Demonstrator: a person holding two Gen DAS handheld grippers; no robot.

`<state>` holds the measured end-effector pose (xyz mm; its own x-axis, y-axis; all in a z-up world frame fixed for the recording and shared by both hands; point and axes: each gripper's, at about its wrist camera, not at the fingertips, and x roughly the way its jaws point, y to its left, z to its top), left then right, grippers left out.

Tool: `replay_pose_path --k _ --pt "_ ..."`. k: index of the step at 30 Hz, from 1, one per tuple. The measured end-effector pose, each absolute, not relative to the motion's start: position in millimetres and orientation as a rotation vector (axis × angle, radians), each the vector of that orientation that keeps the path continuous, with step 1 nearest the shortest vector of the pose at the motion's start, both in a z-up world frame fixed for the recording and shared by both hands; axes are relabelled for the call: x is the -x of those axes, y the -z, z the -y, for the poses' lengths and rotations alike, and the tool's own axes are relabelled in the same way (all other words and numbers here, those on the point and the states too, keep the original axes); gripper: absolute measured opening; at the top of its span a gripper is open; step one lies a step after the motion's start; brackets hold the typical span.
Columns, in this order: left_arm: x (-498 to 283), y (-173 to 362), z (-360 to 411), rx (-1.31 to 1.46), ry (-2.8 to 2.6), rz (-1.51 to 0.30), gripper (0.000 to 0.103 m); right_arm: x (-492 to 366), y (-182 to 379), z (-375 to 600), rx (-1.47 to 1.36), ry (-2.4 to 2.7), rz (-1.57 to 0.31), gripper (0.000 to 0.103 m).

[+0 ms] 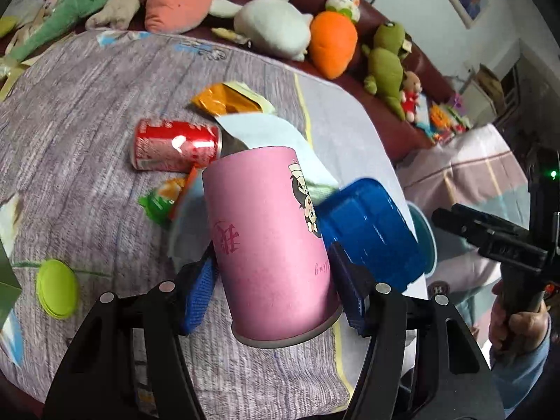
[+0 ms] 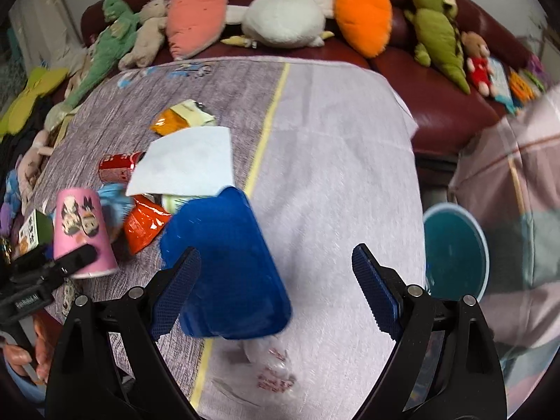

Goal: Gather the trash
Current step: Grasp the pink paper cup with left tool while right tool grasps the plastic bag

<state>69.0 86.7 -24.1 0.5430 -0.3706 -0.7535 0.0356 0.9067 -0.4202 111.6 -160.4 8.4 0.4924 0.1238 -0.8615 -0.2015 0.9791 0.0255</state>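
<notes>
The left tool is clamped on a pink paper cup with cartoon figures printed on it, its blue ribbed pads pressing the cup's sides near the rim while the cup hangs upside down, clear of the tabletop, which wears a grey-purple and white cloth with a yellow stripe. The right tool is spread wide and grips nothing; a blue plastic tray lies tilted just beside its left finger, over the yellow stripe near the tabletop's near edge.

Left of the stripe the other litter sits clustered: a red soda can on its side, a yellow-orange snack wrapper toward the far edge, a white sheet of paper overlapping the can, an orange-and-green crumpled packet, and a lime-green round lid near the left edge. A round teal bin stands off the right edge. Plush toys line the dark red sofa beyond the far edge.
</notes>
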Motion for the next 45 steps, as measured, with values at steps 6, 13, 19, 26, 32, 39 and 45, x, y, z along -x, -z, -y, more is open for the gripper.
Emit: replay_pose_path --k 6,13,19,26,32,39,45 --pt "-70 26 -88 0.367 0.297 -0.979 0.064 -118 -1 161 0.059 -0.193 -1.077 0.084" --pt "-74 32 -98 0.404 0.303 -0.984 0.064 -123 35 168 -0.080 -0.253 -1.208 0.084" --pt "-68 17 -113 0.420 0.284 -0.949 0.064 -110 30 132 -0.122 -0.422 -1.245 0.084" --pt "-67 3 -138 0.428 0.242 -0.918 0.065 -102 -3 101 -0.090 -0.506 -1.201 0.084" --pt "-76 -2 -152 0.438 0.229 -0.909 0.065 -113 -16 84 0.018 -0.470 -1.150 0.084" --pt "-89 5 -157 0.438 0.229 -0.937 0.065 -137 29 114 0.037 -0.333 -1.233 0.083" --pt "-97 10 -134 0.413 0.290 -0.960 0.065 -97 75 154 -0.008 -0.278 -1.385 0.070"
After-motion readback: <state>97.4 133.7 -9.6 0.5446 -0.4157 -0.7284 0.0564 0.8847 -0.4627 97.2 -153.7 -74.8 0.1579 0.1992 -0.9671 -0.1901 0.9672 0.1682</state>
